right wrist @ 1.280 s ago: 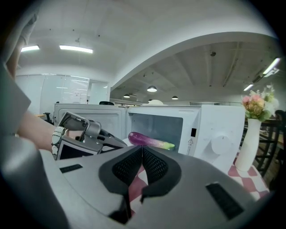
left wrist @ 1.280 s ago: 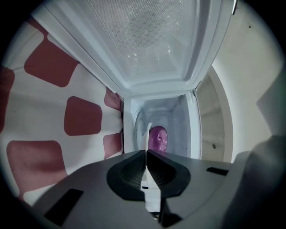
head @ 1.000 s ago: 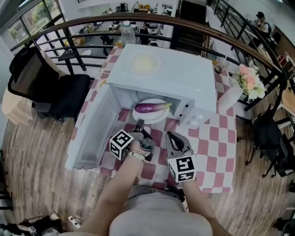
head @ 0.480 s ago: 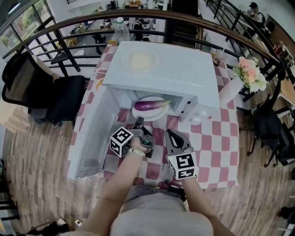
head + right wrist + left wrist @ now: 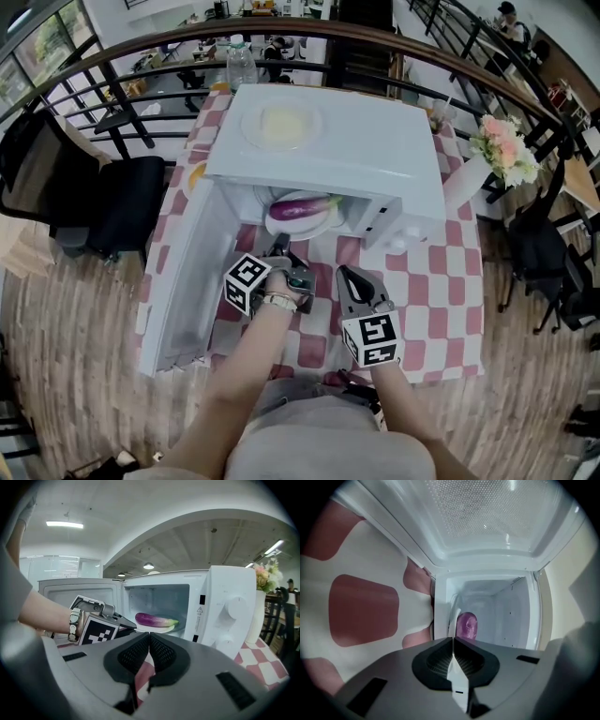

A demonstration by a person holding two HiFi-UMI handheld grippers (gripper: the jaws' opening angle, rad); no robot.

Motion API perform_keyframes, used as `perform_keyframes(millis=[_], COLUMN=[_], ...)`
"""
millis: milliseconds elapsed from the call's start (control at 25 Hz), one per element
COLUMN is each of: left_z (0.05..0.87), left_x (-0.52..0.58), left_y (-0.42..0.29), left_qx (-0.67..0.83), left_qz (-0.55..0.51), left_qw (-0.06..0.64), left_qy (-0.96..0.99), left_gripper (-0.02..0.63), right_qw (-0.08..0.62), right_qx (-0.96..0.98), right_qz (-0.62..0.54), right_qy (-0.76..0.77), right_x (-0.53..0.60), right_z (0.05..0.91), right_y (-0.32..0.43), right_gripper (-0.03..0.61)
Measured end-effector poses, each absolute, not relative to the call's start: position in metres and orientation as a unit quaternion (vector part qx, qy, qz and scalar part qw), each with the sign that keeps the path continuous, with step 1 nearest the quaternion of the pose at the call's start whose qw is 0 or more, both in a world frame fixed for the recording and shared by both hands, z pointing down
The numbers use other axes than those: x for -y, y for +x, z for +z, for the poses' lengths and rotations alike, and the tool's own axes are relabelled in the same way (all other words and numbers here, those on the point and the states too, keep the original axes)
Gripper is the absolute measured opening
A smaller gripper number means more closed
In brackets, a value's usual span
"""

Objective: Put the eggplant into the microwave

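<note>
Nearest me, the right tool hangs over the checked counter, jaws together on nothing. Just ahead, the left tool, also closed, points at the near rim of the white plate; whether it nips that rim I cannot tell. The eggplant lies on that plate just inside the open microwave, a little beyond the left tip. I'd ease the plate in level and slowly so nothing rolls, then back clear of the door.

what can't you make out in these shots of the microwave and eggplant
- Left gripper view: most of the purple eggplant, seen end-on and cut off by the left gripper.
- Head view: back of the white round plate, under the white microwave roof.
- Right gripper view: markings round the white control dials, too small.
</note>
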State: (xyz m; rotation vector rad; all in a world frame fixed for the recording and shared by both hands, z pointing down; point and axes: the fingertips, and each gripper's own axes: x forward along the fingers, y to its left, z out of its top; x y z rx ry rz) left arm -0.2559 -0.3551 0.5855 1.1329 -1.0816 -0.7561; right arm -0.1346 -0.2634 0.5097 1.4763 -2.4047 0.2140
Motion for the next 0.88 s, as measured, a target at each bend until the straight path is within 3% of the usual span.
perform_keyframes(millis=[880], left_z=[0.586], left_x=[0.39], left_y=[-0.257], left_qx=[0.488], left_qz=[-0.331], left_qw=[0.641], left_qy=[0.491], left_gripper=[0.014], right_qw=[0.174], right_qx=[0.848], right_qz=[0.075], right_qy=[0.494], right_x=[0.274], right_z=[0.511], right_y=[-0.135], right_gripper=[0.025])
